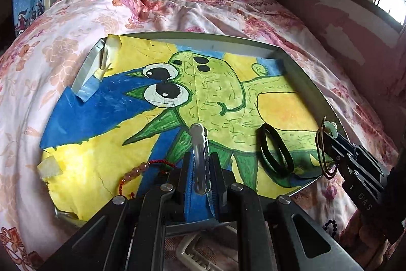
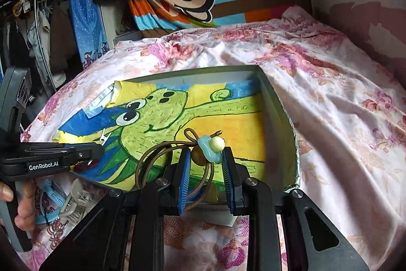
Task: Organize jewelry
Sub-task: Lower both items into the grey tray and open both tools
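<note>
A shallow metal tray (image 1: 291, 67), lined with a child's painting of a green creature, lay on a bed (image 1: 76, 42) covered in a pink floral sheet. The left hand-held gripper (image 1: 201, 169) was closed on a silver hair clip (image 1: 199, 144), held low over the tray's near edge. Just left of it, a red beaded bracelet (image 1: 142, 169) rested on the painting. Further right lay two black hair ties (image 1: 275, 151), overlapping each other.

The right hand-held gripper (image 2: 206, 159) held a brown elastic hair tie (image 2: 152, 159) by its charm, a pale blue and cream ornament (image 2: 213, 146), over the tray's near right part. Its pads looked narrowed around the charm, though contact on both sides was hard to confirm.

Off the tray, on the sheet near the front, lay a pale claw clip (image 2: 73, 197), a light blue item too indistinct to name, and a string of dark beads (image 1: 330, 225).

The sorting seemed partly done: some pieces sat in the tray, two were in hand, and several remained outside.
</note>
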`<state>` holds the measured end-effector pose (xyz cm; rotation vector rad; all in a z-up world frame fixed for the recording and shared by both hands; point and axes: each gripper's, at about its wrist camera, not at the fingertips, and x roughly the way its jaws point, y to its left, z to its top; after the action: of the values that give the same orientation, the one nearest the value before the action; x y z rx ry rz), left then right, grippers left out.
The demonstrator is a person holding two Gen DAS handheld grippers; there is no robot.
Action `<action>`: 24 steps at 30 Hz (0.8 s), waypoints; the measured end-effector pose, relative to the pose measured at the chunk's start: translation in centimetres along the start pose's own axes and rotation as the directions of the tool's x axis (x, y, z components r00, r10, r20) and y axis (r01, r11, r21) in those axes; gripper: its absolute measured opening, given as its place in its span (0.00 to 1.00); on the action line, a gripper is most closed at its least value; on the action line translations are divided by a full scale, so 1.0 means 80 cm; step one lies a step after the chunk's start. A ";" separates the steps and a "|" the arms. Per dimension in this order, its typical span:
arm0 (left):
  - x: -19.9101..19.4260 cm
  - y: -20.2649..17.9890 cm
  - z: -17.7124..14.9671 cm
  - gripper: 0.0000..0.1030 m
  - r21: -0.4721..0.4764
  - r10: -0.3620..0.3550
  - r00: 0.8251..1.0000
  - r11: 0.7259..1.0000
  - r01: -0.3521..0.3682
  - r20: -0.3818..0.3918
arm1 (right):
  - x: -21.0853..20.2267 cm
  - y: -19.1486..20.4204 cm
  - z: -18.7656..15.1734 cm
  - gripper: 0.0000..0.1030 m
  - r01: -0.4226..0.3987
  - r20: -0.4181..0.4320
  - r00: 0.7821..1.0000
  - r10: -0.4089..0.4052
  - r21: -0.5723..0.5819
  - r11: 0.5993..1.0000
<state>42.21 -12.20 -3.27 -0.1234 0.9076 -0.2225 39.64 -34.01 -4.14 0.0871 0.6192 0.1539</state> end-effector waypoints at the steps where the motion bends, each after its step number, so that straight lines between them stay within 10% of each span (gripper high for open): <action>1: 0.001 -0.001 -0.001 0.12 0.003 0.002 1.000 1.000 -0.002 -0.006 | 0.001 0.000 -0.001 0.22 0.002 -0.005 1.000 -0.002 0.000 1.000; 10: 0.005 0.007 -0.004 0.12 -0.059 0.012 0.997 0.998 -0.016 -0.071 | -0.002 0.000 -0.002 0.23 0.002 -0.016 1.000 -0.002 0.002 1.000; 13: 0.000 0.010 -0.004 0.12 -0.080 0.010 0.996 0.997 -0.016 -0.086 | -0.006 -0.002 0.000 0.42 0.011 -0.013 1.000 -0.011 0.006 1.000; 19: -0.035 0.010 -0.001 0.14 -0.092 -0.011 0.998 0.996 0.006 -0.058 | -0.030 -0.009 0.009 0.45 0.037 0.006 0.999 -0.037 0.025 0.999; 22: -0.066 0.008 -0.002 0.39 -0.095 -0.018 1.000 0.995 0.016 -0.020 | -0.059 -0.008 0.018 0.58 0.052 0.050 0.997 -0.053 0.029 0.998; 24: -0.097 0.008 -0.006 0.82 -0.107 -0.008 0.999 0.994 0.013 0.046 | -0.083 -0.005 0.026 0.62 0.046 0.086 0.995 -0.049 0.041 0.998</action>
<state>37.30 -9.66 2.25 -0.2322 0.8744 -0.1797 35.54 -35.56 1.28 0.1158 0.5368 0.0916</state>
